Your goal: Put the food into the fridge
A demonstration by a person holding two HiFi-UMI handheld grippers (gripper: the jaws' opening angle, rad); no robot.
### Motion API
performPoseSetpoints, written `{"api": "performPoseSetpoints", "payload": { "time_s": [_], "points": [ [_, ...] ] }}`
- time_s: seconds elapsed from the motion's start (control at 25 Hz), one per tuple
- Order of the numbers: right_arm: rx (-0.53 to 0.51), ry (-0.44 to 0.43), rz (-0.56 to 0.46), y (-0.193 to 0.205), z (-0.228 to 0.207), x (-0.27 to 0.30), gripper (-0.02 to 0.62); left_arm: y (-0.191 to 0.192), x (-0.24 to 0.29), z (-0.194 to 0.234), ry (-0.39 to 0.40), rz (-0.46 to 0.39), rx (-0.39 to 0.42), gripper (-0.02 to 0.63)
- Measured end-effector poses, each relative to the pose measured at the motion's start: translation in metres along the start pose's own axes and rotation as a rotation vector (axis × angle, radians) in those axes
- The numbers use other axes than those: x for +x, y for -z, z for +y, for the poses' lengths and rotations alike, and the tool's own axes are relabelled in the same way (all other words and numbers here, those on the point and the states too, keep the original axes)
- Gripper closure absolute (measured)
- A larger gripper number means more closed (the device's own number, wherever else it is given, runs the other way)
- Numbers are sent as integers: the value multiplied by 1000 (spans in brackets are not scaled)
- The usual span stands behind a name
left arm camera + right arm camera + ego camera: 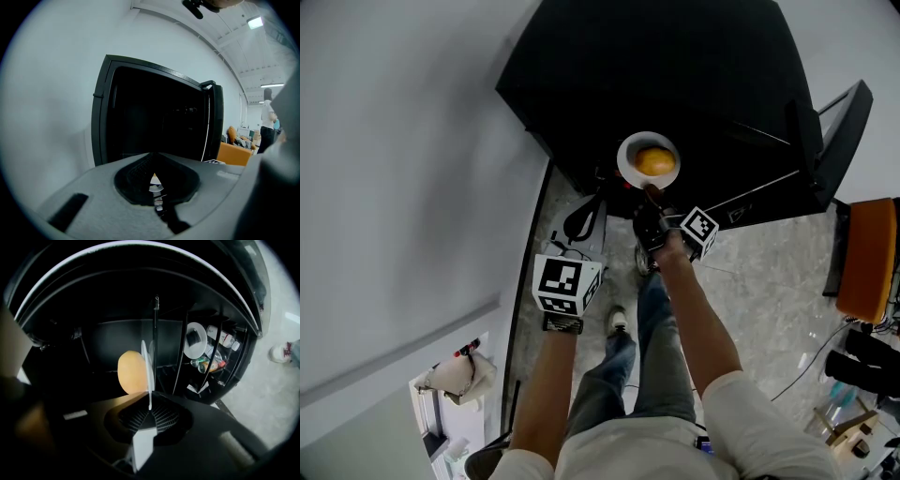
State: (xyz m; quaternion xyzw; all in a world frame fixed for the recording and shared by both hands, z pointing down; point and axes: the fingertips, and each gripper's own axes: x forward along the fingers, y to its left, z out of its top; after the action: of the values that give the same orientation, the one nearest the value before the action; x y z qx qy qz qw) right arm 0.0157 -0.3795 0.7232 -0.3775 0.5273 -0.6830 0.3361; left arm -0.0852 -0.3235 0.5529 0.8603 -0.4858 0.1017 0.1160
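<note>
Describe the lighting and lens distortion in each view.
Head view: fisheye bends the walls; the fridge reads as a flat black mass, the plate bright against it. Left gripper view: dark round vignette, glare from a ceiling lamp. Right gripper view: dim fridge interior, only the edge-on plate and the round food catch light; the right gripper lies in shadow.

A pale grey wall [394,141] fills the left of the head view. Speckled stone floor [769,262] runs across the middle and right, with an orange chair [870,258] at the right edge and loose cables [811,356] at lower right. A black strap bag [581,225] lies on the floor near centre. At lower left, a beige bag [459,375] sits on a white cabinet [427,422]. In the left gripper view, a ceiling light [255,22] glows at upper right, and a person [268,117] stands at the right edge.
</note>
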Motion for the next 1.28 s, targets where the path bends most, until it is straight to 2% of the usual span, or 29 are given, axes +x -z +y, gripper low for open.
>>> {"api": "performPoseSetpoints", "payload": {
  "time_s": [0.72,0.84,1.0,1.12,1.28],
  "points": [
    [56,42,-26,-6,1,31,577,7,3,7,-19,16,-15,603],
    [71,39,-23,-7,-6,30,549,7,3,6,-18,17,-13,603],
    [52,10,1,-2,4,28,441,6,2,5,-19,17,0,603],
    [43,21,12,1,-2,20,431,5,2,4,-19,15,0,603],
    [17,56,35,13,-9,7,453,1,-1,5,-24,9,-1,603]
  ]
}}
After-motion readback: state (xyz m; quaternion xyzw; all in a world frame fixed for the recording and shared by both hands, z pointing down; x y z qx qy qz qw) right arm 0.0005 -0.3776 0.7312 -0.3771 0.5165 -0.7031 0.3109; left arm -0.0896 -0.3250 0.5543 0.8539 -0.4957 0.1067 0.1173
